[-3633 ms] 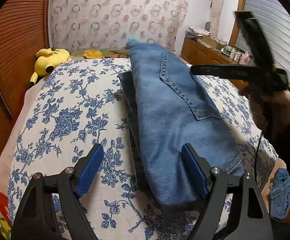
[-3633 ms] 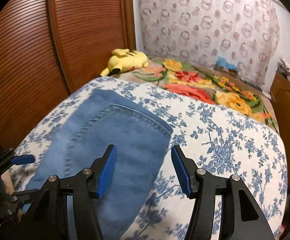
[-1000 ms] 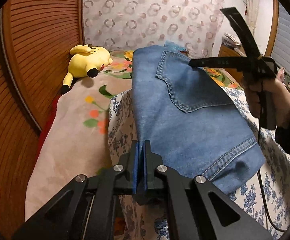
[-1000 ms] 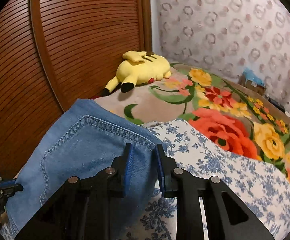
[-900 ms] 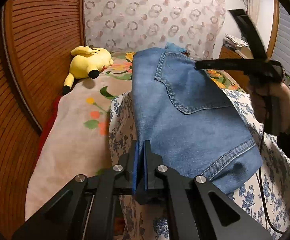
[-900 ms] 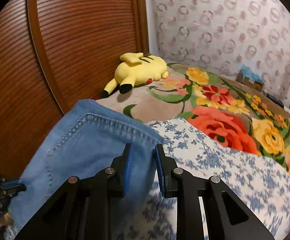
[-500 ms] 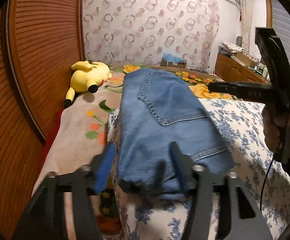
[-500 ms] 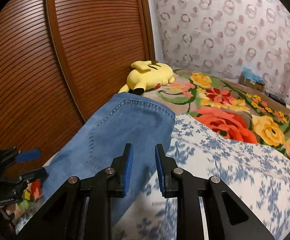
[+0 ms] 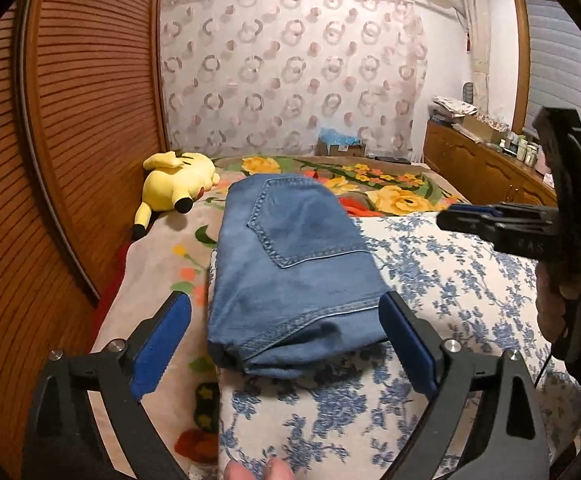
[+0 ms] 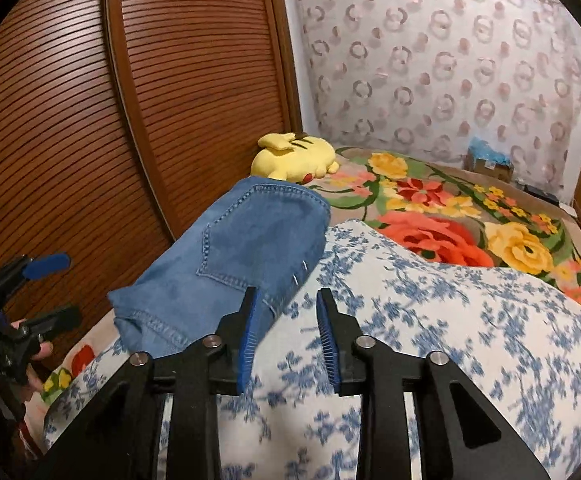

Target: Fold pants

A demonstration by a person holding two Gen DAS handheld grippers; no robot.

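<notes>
The folded blue jeans [image 9: 290, 272] lie in a compact stack with a back pocket on top, at the left edge of the blue-flowered quilt [image 9: 462, 280]. They also show in the right wrist view [image 10: 242, 252]. My left gripper [image 9: 286, 344] is open and empty, its blue pads either side of the stack's near end, pulled back from it. My right gripper [image 10: 288, 344] is open and empty over the quilt, just right of the jeans. It also shows at the right of the left wrist view [image 9: 530, 224].
A yellow plush toy [image 9: 178, 184] lies by the brown slatted wardrobe doors [image 10: 90, 120]. A bright floral blanket [image 10: 450, 216] covers the far bed. A wooden dresser [image 9: 486, 168] with clutter stands at the right.
Both grippers were shut on the jeans a second ago. They set the stack down at the quilt's left edge, opened, and drew back from it.
</notes>
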